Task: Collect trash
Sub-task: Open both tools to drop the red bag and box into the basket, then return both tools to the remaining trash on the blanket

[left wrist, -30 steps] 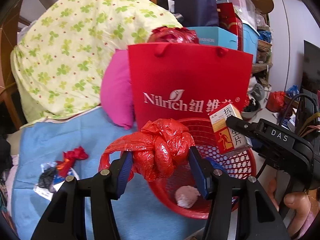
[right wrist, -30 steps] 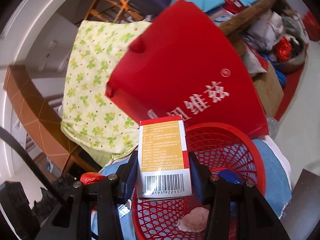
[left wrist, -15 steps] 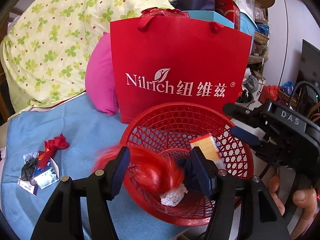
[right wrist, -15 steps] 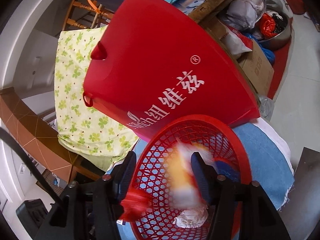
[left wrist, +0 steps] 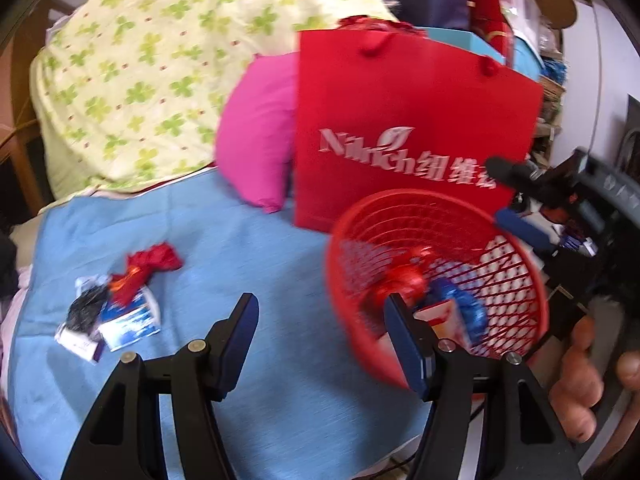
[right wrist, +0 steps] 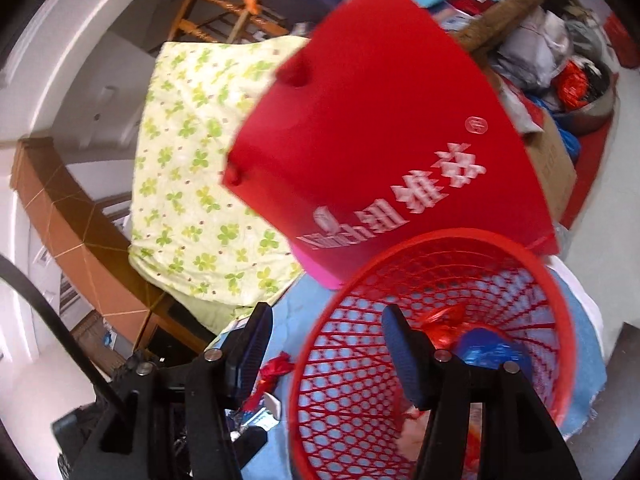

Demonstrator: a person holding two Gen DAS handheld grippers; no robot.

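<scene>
Left wrist view: left tool (left wrist: 320,330) released, nothing between its fingers. Red basket (left wrist: 520,292) on blue cloth (left wrist: 240,240) holds a red plastic wad (left wrist: 404,280), blue wrapper (left wrist: 460,304) and a small box (left wrist: 444,316). More trash (left wrist: 116,300) lies on the cloth at left; right hand (left wrist: 580,380) shows at the edge. Right wrist view: right tool (right wrist: 326,350) released and empty above the basket rim (right wrist: 308,344); only here, a cardboard box (right wrist: 556,164) behind the red bag (right wrist: 380,140).

A red mesh basket (left wrist: 516,276) is stood on the blue cloth (left wrist: 248,272), tilted. Inside it are seen a crumpled red plastic bag (left wrist: 404,276), a blue wrapper (left wrist: 464,300) and a small carton (left wrist: 440,316). Further scraps (left wrist: 116,304) are left lying on the cloth, well apart from the basket.
</scene>
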